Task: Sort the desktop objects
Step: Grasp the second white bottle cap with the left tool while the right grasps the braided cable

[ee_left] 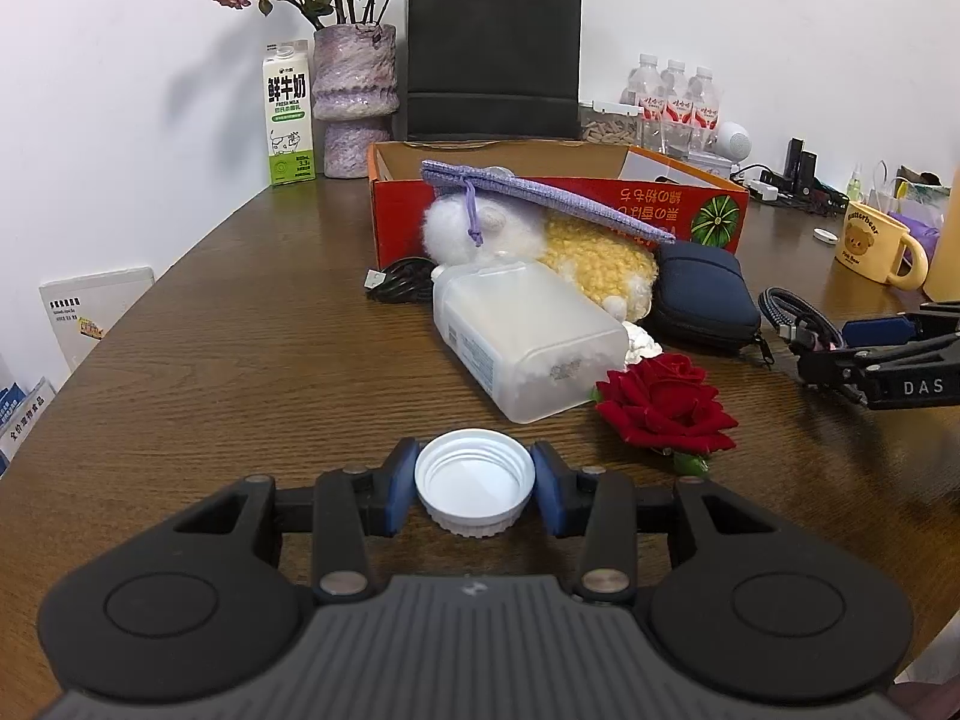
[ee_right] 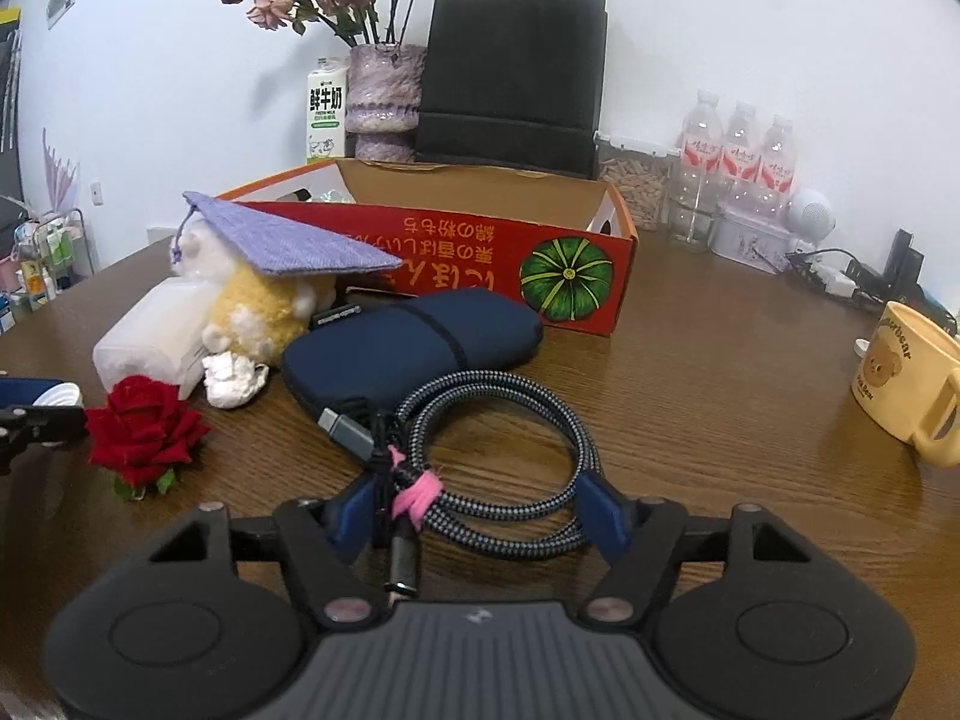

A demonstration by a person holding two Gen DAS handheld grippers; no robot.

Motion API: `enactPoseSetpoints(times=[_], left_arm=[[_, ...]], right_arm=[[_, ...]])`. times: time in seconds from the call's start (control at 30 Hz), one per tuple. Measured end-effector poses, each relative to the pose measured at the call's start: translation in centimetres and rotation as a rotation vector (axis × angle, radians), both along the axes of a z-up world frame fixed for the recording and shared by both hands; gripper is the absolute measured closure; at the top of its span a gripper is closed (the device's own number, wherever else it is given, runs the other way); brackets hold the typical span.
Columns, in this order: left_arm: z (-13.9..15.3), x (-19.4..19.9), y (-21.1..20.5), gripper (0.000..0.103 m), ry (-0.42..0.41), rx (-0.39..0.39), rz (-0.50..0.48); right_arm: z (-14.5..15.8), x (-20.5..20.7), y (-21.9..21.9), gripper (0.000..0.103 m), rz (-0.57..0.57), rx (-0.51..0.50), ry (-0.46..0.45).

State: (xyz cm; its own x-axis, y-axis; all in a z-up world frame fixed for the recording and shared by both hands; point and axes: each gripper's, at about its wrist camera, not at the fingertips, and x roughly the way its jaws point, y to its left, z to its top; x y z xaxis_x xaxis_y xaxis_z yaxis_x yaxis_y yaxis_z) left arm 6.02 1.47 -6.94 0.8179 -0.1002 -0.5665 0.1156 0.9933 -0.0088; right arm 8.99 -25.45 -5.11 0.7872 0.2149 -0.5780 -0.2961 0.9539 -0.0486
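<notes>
My left gripper (ee_left: 474, 489) is shut on a white bottle cap (ee_left: 474, 477), which sits open side up between the blue pads just over the wooden table (ee_left: 240, 360). Beyond it lie a capless translucent plastic bottle (ee_left: 528, 336) on its side and a red rose (ee_left: 666, 414). My right gripper (ee_right: 477, 516) straddles a coiled grey braided cable (ee_right: 510, 420) tied with a pink band (ee_right: 420, 489). Its left pad presses the tied bundle and its right pad the coil's outer edge. A navy pouch (ee_right: 408, 348) lies just behind the coil.
A red cardboard box (ee_right: 456, 246) stands open behind the pile, with a purple drawstring pouch (ee_right: 288, 240) resting on a yellow-white plush toy (ee_right: 258, 306). A crumpled tissue (ee_right: 231, 381), a yellow mug (ee_right: 906, 384), a black paper bag (ee_left: 492, 54), vase, milk carton and water bottles line the back.
</notes>
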Motion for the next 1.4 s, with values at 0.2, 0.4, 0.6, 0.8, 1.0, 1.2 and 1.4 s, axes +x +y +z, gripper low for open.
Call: enactPoseSetpoints(times=[0.2,0.4,0.6,0.8,1.0,1.2,1.4], left_arm=[[0.1,-0.1,0.0,0.062,0.0,-0.005,-0.003],[0.0,-0.3,0.2,0.062,-0.001,-0.007,0.002],[0.1,-0.5,0.8,0.062,0.001,-0.009,0.011],[0.1,-0.4,0.8,0.062,0.001,-0.011,0.008],[0.2,0.0,1.0,0.062,0.004,-0.005,0.018],[0.2,0.3,1.0,0.062,0.001,-0.008,0.018],[0.7,0.4,1.0,0.062,-0.02,-0.011,0.011]], right_arm=[[0.6,-0.5,-0.3,0.071,0.001,0.013,-0.014],[0.8,-0.2,0.3,0.046,0.018,-0.028,-0.012],[1.6,-0.1,-0.3,0.005,0.018,0.003,-0.042],[2.0,3.0,-1.0,0.005,-0.087,0.062,0.002],[0.4,6.1,0.2,0.004,-0.08,0.044,0.097],[-0.5,5.3,0.5,0.015,-0.077,0.014,0.081],[0.2,3.9,-0.1,0.027,-0.066,0.046,0.053]])
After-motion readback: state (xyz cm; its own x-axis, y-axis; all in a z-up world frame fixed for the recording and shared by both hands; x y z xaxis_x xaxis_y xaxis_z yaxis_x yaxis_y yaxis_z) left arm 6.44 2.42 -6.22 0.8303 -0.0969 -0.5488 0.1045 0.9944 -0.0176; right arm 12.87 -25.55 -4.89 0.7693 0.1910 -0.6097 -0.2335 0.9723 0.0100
